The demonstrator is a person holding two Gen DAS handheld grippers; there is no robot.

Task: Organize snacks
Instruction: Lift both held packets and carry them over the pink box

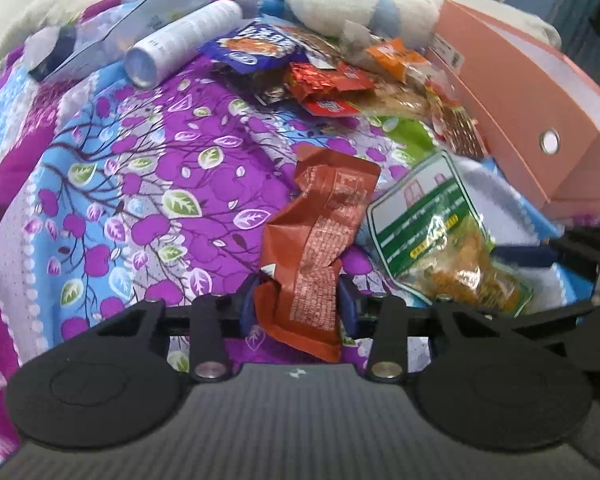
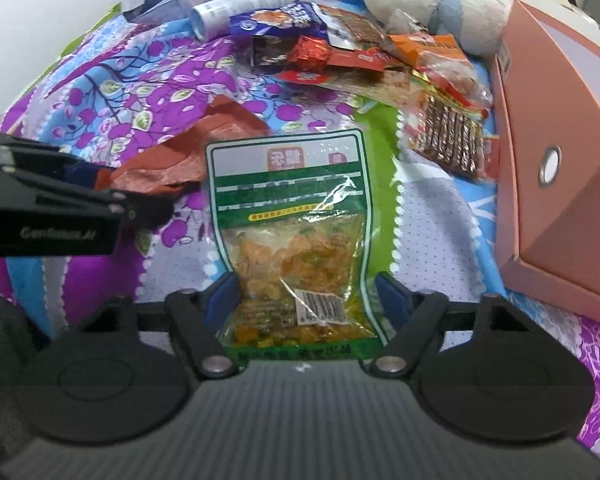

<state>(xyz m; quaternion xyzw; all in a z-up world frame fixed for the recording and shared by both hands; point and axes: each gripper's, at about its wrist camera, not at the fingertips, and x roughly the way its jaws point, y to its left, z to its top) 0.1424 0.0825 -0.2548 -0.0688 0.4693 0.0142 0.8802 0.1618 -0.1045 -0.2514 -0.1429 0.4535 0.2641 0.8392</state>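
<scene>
A crumpled red-brown snack packet [image 1: 324,216] lies on the purple floral bedspread [image 1: 140,160]. My left gripper [image 1: 298,300] is shut on its near end, with both blue pads against its sides. In the right wrist view that gripper [image 2: 100,184] comes in from the left, with the packet [image 2: 188,152] at its tip. A green-and-white bag of mixed snacks [image 2: 288,200] lies flat between the fingers of my right gripper [image 2: 306,292]. The left pad is at the bag's edge and the right pad stands a little clear, so this gripper is open.
A pink cardboard box [image 2: 560,120] stands to the right. Behind the bags is a heap of several snack packets [image 2: 340,56]. A white plush toy [image 1: 340,0], a white tube [image 1: 184,36] and a blue-white carton [image 1: 112,28] lie at the far edge.
</scene>
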